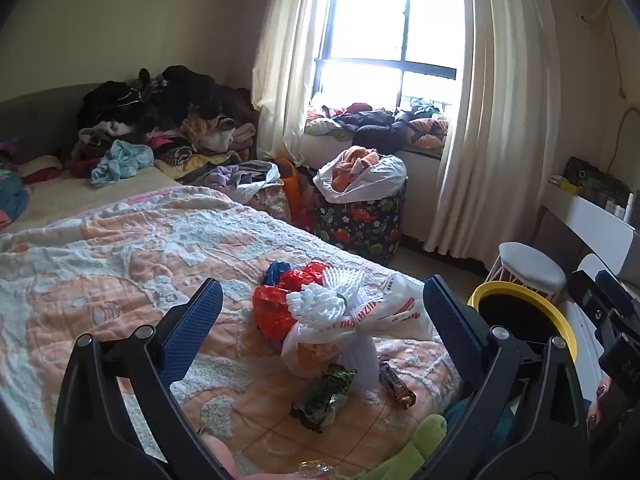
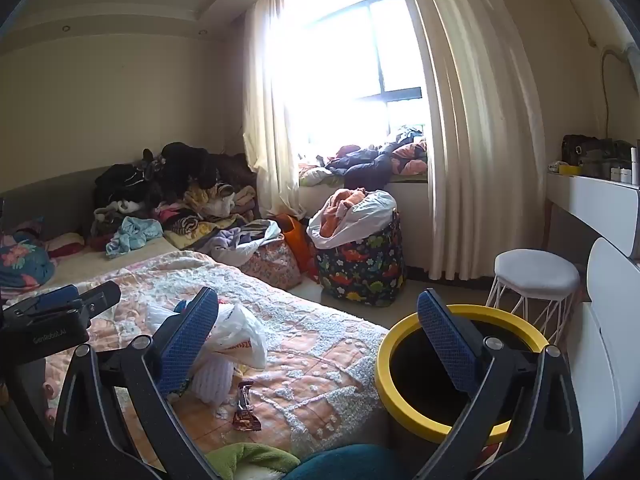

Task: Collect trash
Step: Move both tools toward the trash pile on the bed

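Left wrist view
- Left gripper [image 1: 318, 312]: fingers spread wide, nothing between the pads; it hangs over the bed [image 1: 120, 248].
- Trash heap [image 1: 332, 312]: on the bedspread ahead of the fingers; a white plastic bag [image 1: 384, 316], red plastic bags [image 1: 276, 308], a blue scrap and white foam netting [image 1: 320, 300] lie bunched together.
- Writing: orange letters on the white plastic bag, upside down and creased, not readable.
- Green wrapper [image 1: 324, 396]: crumpled, nearest the camera, print too small to read.
- Brown wrapper [image 1: 394, 380]: just beside the bag's lower edge, print unreadable.
- Yellow-rimmed bin [image 1: 560, 320]: beside the bed, right of the heap.

Right wrist view
- Right gripper [image 2: 318, 344]: fingers fully apart, holding nothing; one finger is in front of the bag, the other in front of the bin's mouth.
- Yellow-rimmed bin [image 2: 384, 372]: on the floor against the bed's edge, inside dark.
- White plastic bag [image 2: 240, 336]: on the bed, orange lettering partly hidden.
- Brown wrapper [image 2: 245, 408]: alone on the bedspread, near the bag.
- Left gripper body: at the left edge, marked "GenRobot.AI".
- Dinosaur-print hamper [image 2: 360, 268]: by the window, stuffed with cloth.
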Tool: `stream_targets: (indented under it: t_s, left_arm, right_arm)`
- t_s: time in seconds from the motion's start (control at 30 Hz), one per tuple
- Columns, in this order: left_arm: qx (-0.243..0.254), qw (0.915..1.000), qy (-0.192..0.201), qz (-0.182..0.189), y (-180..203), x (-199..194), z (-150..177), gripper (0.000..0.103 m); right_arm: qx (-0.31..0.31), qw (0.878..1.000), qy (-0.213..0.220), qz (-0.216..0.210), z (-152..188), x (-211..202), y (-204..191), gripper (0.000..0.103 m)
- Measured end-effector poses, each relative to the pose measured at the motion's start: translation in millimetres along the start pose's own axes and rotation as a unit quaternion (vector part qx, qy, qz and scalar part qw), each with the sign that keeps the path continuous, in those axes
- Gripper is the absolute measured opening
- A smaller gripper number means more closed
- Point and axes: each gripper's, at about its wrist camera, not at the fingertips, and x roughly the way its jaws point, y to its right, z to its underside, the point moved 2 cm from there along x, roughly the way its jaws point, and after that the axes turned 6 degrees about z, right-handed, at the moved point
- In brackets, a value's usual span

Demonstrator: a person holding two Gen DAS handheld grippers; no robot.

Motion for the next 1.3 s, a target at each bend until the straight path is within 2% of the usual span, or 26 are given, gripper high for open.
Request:
stream_targets:
  t_s: [1.3]
  left_arm:
    - [-0.002, 0.9998, 0.008, 0.019, 15, 3, -1, 0.092]
  right_arm:
    - [0.009, 1.000, 0.003, 0.008, -4, -4, 5, 0.097]
